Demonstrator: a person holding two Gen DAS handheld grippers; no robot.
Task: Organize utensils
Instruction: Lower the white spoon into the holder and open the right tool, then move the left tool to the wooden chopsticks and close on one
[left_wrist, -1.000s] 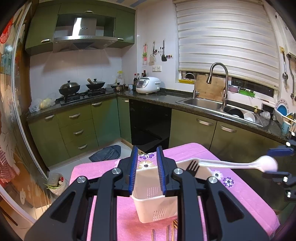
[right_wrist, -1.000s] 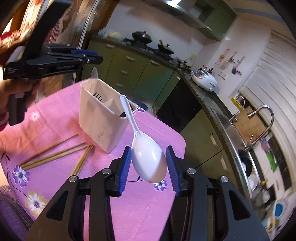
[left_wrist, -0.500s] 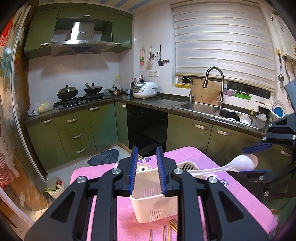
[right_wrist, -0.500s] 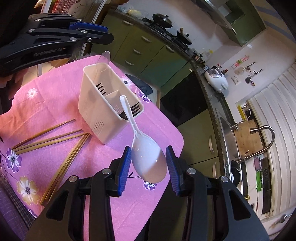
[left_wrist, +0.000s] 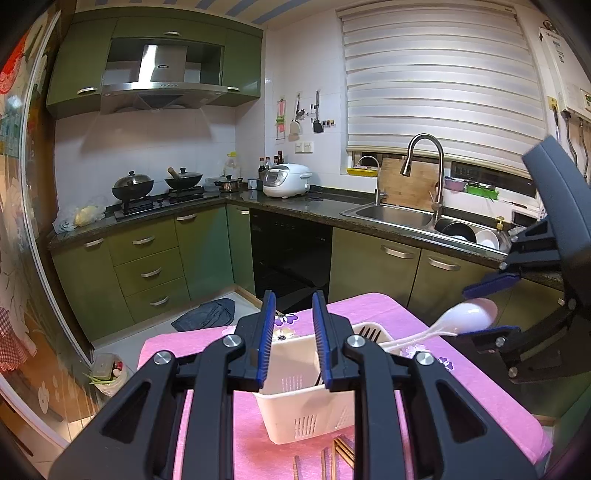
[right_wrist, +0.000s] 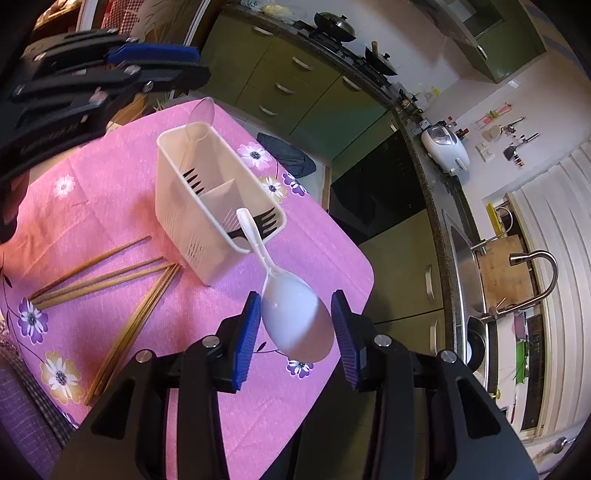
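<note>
White plastic spoon was pinched by its bowl in the right hand-held gripper, handle pointing far-left, tip over the white slotted caddy's near compartment; left hand-held gripper narrowly parted, empty.

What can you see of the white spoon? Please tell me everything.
The spoon is white, glossy, and looks like plastic: a wide oval bowl and a slim handle. The right gripper holds it by the bowl, between its blue fingers. It is tilted, with the handle pointing ahead and its tip over the holder compartment where black forks stand. Whether the tip touches the rim is unclear.
</note>
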